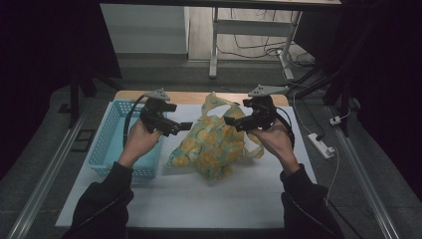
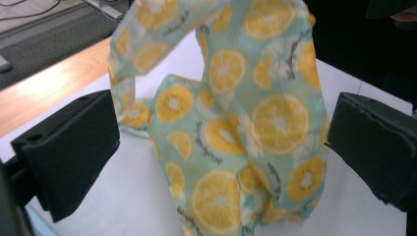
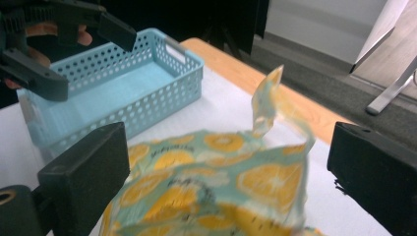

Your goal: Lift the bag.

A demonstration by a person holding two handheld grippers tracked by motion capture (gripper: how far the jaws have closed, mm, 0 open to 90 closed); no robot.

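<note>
One lemon-print bag [image 1: 211, 144] lies crumpled on the white table [image 1: 249, 199], and just to its left stands one pale blue basket [image 1: 107, 144]. Two grippers flank the bag's top, the left gripper [image 1: 185, 125] coming in from the basket's side and the right gripper [image 1: 228, 121] from the far side. Each gripper has its jaws spread wide, with bag cloth showing between them and no pad pressing on it, so the bag rests loose on the table.

Matt printed cloth bag [image 1: 211, 144]
</note>
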